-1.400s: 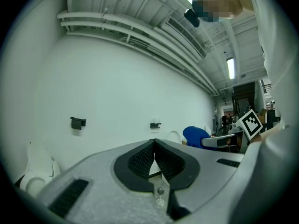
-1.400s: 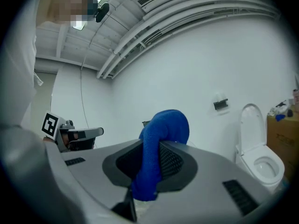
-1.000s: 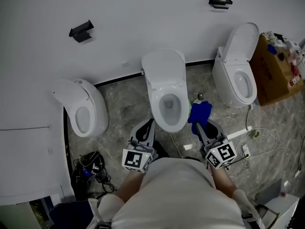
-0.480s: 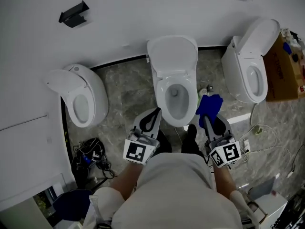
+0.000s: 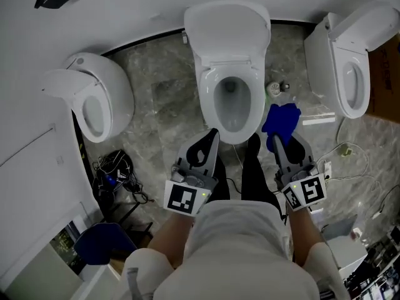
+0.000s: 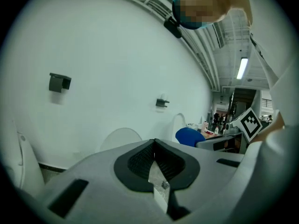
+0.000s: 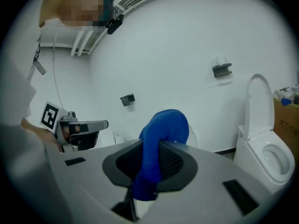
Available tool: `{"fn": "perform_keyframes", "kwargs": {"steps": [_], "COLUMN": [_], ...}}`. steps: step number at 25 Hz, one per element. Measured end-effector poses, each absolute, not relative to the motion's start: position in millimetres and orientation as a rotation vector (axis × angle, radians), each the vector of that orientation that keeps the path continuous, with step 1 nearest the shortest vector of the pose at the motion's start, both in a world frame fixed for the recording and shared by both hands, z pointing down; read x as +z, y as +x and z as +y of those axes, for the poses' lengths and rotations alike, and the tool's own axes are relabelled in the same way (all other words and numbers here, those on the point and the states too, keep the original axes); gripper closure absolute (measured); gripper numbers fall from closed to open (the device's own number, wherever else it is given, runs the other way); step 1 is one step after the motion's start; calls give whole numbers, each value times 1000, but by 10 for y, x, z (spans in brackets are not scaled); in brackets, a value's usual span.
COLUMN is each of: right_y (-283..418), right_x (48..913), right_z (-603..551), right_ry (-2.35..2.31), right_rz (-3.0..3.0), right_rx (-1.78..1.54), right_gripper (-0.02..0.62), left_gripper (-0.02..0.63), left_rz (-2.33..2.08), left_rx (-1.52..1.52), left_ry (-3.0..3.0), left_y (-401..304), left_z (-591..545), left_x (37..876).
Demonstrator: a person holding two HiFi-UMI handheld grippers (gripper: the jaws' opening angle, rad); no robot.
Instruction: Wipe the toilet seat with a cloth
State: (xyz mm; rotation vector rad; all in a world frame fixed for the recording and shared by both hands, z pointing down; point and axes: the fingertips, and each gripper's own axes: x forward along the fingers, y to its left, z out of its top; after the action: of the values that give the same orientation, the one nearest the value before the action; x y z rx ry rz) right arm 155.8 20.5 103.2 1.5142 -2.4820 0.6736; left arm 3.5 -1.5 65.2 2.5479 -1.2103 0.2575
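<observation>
Closest to the body, the left gripper [image 5: 212, 136] is held closed: its own view shows the jaws pressed together with only a small white slip at the seam, and I cannot tell what that slip is. Beside it, the right gripper [image 5: 275, 140] is clamped on a blue cloth [image 5: 282, 119], which bulges out past the jaw tips in a loose wad. Just ahead, between the two tools, the toilet seat [image 5: 257, 102] lies down around the bowl with the lid [image 5: 228, 30] raised against the wall; the cloth hangs off to the seat's right side, not yet on it. Only a fold appears to be pinched, so dragging along the curved rim could tug the cloth free or drop it into the bowl, and a steep angle could put hard jaw tips on the plastic instead of fabric. White on white makes the seat's edge hard to separate from the bowl, and the left gripper covers part of its front.
</observation>
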Motion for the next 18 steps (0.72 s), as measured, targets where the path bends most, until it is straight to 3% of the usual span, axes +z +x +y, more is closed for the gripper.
{"fn": "perform_keyframes", "kwargs": {"steps": [18], "right_y": [1504], "right_x": [2856], "right_z": [419], "right_ry": [1444], "right_rz": [-2364], "right_rx": [863], "right_gripper": [531], "left_gripper": [598], "left_rz": [-1145], "left_rx": [415], "left_ry": [2417], "left_y": [95], "left_z": [160], "left_x": [2602]}}
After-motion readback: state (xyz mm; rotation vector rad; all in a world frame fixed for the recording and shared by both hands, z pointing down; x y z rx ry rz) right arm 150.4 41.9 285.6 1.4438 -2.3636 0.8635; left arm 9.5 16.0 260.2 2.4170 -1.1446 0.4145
